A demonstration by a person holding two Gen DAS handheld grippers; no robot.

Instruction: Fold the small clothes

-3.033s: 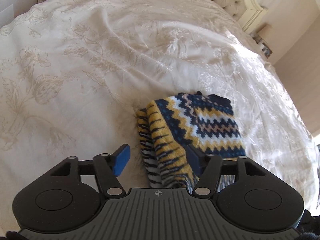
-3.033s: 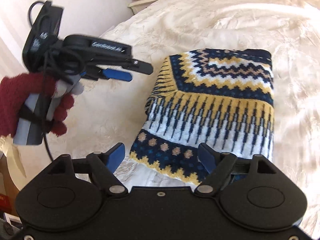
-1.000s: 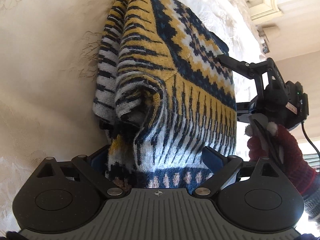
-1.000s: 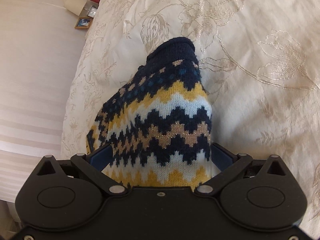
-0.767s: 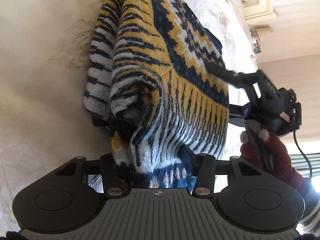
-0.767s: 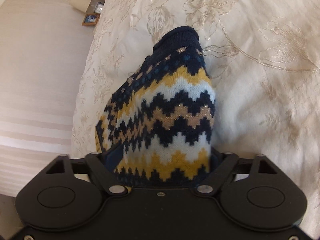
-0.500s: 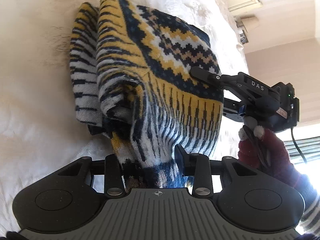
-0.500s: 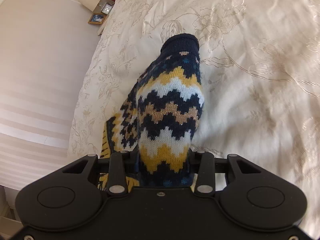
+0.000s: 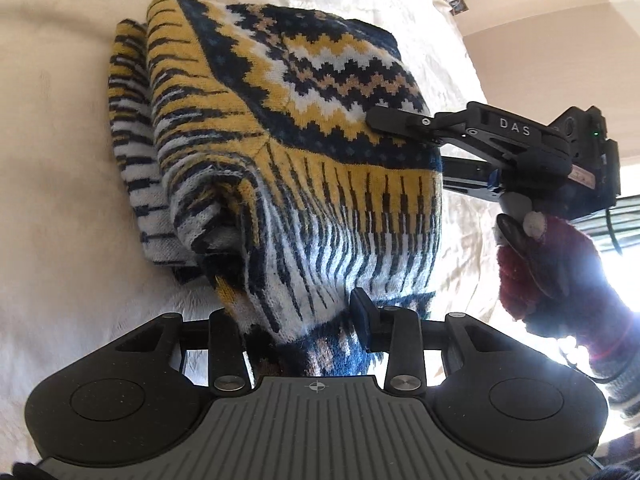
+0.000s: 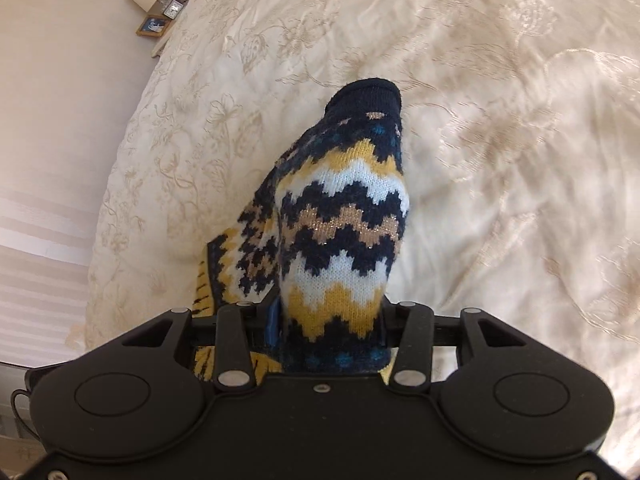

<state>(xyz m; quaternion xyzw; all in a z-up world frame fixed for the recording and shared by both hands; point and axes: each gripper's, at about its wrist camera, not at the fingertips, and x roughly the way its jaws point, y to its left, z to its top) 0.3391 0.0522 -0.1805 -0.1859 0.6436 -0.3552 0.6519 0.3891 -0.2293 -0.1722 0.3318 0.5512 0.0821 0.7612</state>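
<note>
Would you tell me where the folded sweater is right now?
The sweater lies on the cream bedspread, pinched by the left gripper and the right gripper.

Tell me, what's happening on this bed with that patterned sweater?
A person is folding a small knitted sweater on a cream bedspread, using hand-held tongs instead of bare fingers. The left tongs are clamped on the sweater's near edge, and the right tongs, held in a red-gloved hand, grip its side. The sweater is already bundled into a folded stack.

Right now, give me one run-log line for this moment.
left gripper: shut on sweater near edge | right gripper: shut on sweater side | sweater: folded bundle on bedspread | phase: both-hand grasp
</note>
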